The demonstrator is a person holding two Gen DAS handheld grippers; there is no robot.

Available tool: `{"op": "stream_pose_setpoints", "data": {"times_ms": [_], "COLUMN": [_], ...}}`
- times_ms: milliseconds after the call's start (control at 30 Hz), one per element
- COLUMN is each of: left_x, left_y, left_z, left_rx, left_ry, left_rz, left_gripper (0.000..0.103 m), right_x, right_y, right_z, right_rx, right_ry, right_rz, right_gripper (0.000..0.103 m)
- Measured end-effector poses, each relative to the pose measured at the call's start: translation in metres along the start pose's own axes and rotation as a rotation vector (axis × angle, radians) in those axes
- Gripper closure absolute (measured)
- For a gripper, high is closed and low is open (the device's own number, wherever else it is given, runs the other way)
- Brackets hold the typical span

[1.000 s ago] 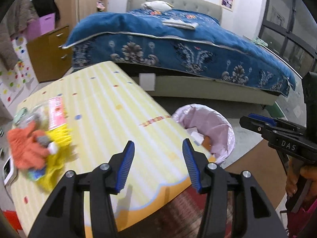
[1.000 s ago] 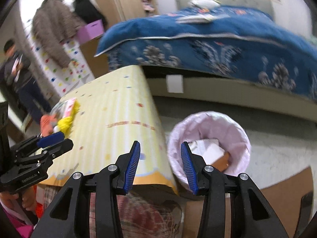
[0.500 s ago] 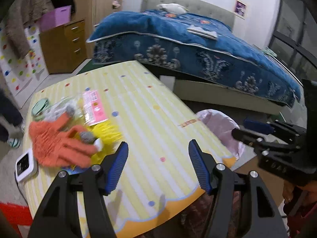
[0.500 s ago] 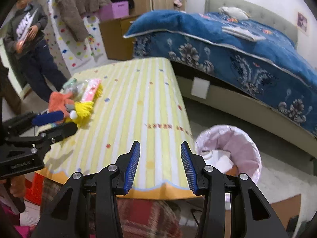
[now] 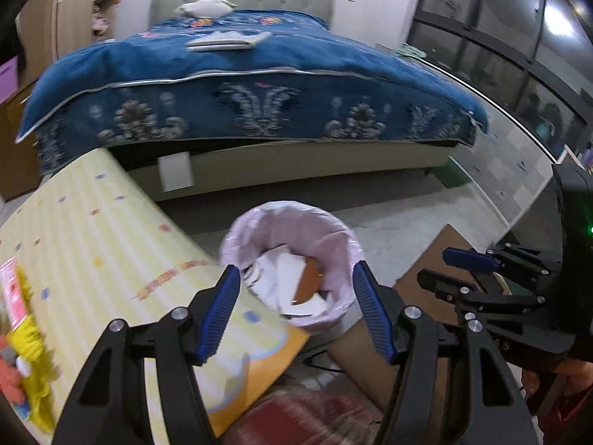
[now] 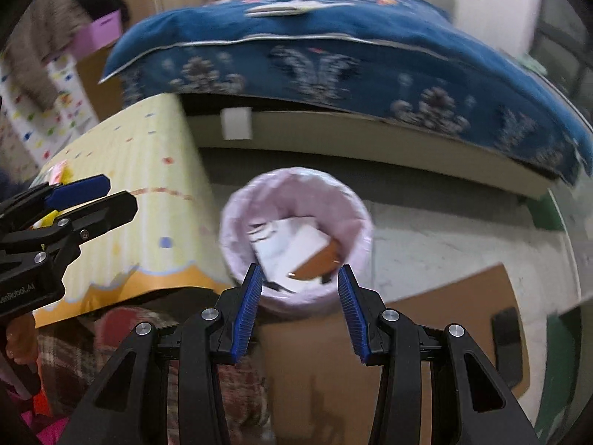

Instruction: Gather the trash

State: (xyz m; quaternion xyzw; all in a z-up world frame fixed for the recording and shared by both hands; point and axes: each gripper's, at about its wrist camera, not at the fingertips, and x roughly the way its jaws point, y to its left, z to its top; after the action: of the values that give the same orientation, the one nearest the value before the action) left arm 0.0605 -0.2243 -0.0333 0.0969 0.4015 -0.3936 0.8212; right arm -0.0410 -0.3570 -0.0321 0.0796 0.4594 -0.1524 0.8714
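**Tongs empty above the bin**

Trash bin (image 5: 292,256), lined with a pale pink bag, stands on the floor just beside the corner of the yellow striped worktop (image 5: 111,244), in front of the blue-covered bed (image 5: 252,92). White paper scraps (image 6: 292,244) and a brown piece (image 6: 318,263) lie inside it. Both tongs point down toward the bin. The left tongs (image 5: 296,307) are spread with nothing between the blue pads. The right tongs (image 6: 300,307) also stand apart and hold nothing. More clutter sits at the worktop's far left edge: a yellow fuzzy item (image 5: 33,356), an orange one (image 5: 9,374) and a pink packet (image 5: 15,293). Flat cardboard (image 6: 444,307) lies on the floor beside the bin.
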Motion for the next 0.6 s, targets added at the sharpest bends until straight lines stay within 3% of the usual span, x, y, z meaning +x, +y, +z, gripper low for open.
{"op": "stream_pose_setpoints", "data": {"times_ms": [367, 600], "left_x": [0.023, 0.021], "left_y": [-0.023, -0.023], "left_z": [0.009, 0.007], "left_rx": [0.029, 0.033], "left_ry": [0.033, 0.039], "left_rz": [0.011, 0.035], "left_gripper": [0.041, 0.033], "right_x": [0.0, 0.003], "right_y": [-0.04, -0.04], "right_z": [-0.007, -0.005], "right_rx": [0.114, 0.11], "right_ry": [-0.044, -0.044], "right_rz": [0.039, 0.036], "right_gripper": [0.059, 0.05]}}
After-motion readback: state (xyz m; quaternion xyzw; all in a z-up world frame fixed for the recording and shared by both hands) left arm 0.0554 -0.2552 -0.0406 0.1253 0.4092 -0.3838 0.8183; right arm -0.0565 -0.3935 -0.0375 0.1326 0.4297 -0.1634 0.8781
